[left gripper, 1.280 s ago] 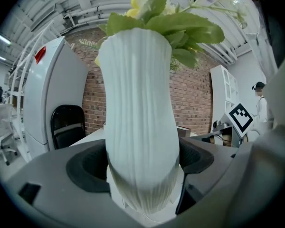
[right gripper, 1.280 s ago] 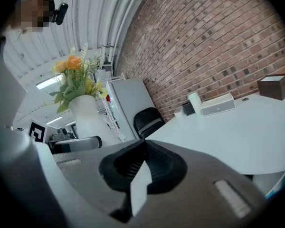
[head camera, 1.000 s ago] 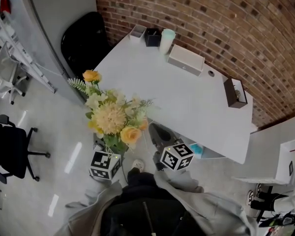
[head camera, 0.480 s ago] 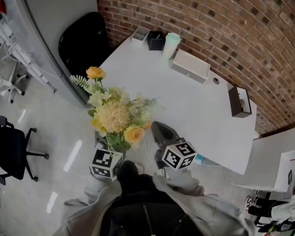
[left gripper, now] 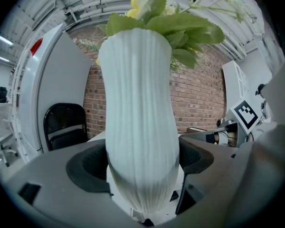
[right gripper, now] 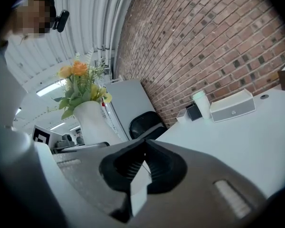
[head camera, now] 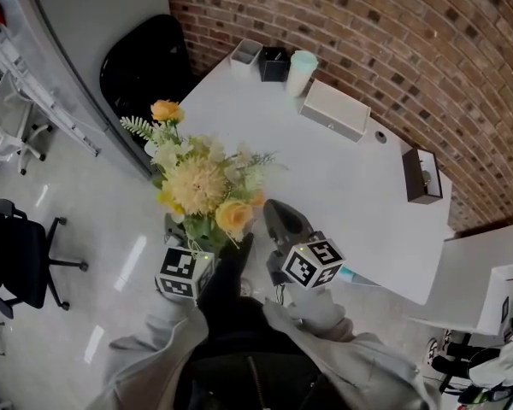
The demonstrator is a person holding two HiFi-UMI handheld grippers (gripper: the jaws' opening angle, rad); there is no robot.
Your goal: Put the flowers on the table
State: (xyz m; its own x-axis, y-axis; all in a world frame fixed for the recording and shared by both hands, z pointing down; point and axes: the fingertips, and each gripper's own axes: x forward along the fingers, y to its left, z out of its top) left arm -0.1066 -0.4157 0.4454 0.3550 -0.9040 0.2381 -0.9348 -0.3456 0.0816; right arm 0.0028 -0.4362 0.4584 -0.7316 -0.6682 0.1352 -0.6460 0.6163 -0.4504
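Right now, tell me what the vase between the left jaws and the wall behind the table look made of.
The vase: matte white, fine vertical ribs, no gloss; likely unglazed ceramic or plastic, the look leaves it open. The wall: bare red-brown brick, pale mortar joints, rough finish.

Yellow and orange flowers [head camera: 201, 190] stand upright in a white ribbed vase [left gripper: 140, 127], aloft beside the white table [head camera: 325, 178].

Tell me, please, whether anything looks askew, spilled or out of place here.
Nothing stands out. The white ribbed vase of flowers sits upright between the left gripper's jaws, with nothing spilled. The cup and white box on the white table stand neatly along its far edge.
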